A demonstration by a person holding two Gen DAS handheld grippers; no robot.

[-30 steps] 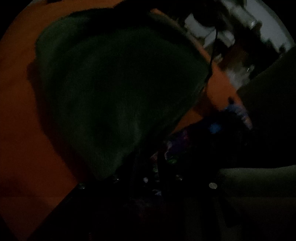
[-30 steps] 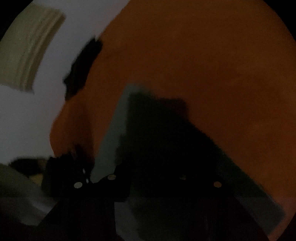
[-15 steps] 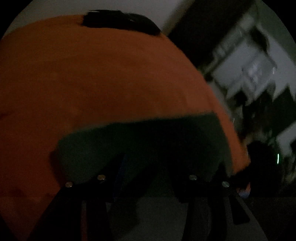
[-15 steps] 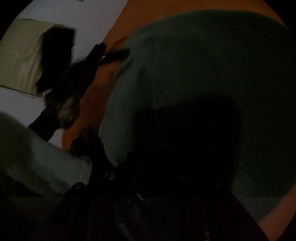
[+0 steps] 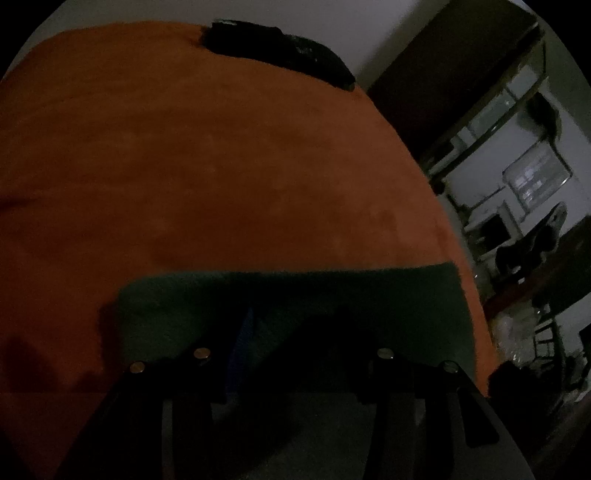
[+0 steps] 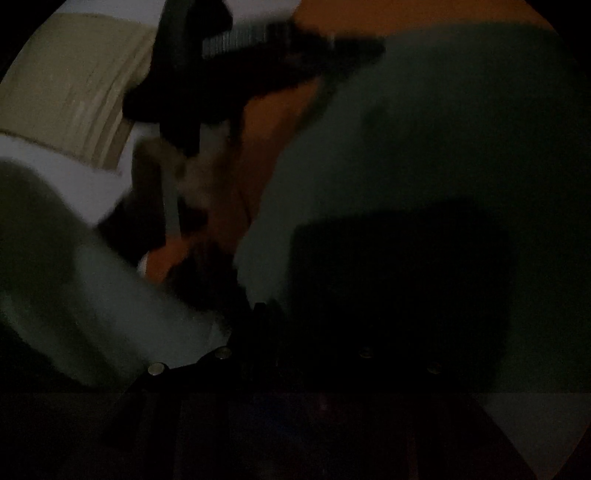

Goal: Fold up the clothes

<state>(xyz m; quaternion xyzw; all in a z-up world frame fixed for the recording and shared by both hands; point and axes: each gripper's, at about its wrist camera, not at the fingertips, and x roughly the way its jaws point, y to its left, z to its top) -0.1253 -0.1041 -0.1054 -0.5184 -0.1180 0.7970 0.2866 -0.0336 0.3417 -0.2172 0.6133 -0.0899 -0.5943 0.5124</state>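
The scene is very dim. An orange cloth (image 5: 229, 177) covers the worktop and fills most of the left wrist view; its far edge meets a pale wall (image 5: 332, 26). To the right of the worktop the room shows shelving (image 5: 491, 122) and dark furniture, too murky to name further.

The dark green garment (image 5: 295, 295) lies flat on the orange cloth at the near edge, its far hem running straight across the view. The left gripper (image 5: 291, 354) hangs over it with its two fingers (image 5: 192, 373) well apart; whether they touch the fabric cannot be told in the shadow, and nothing shows between them.

In the right wrist view the same green garment (image 6: 424, 129) spreads across the upper right, with a heavy shadow over its near part. The right gripper (image 6: 295, 354) is almost lost in that darkness; I cannot tell whether its fingers are apart or together, or whether they hold cloth.

A black item (image 5: 280, 51) lies at the far edge of the worktop. In the right wrist view the left gripper's black body crosses the upper left, blurred, with a hand (image 6: 199, 173) beneath it and a pale sleeve (image 6: 92, 288) lower left. A beige panelled door (image 6: 70, 85) stands behind.
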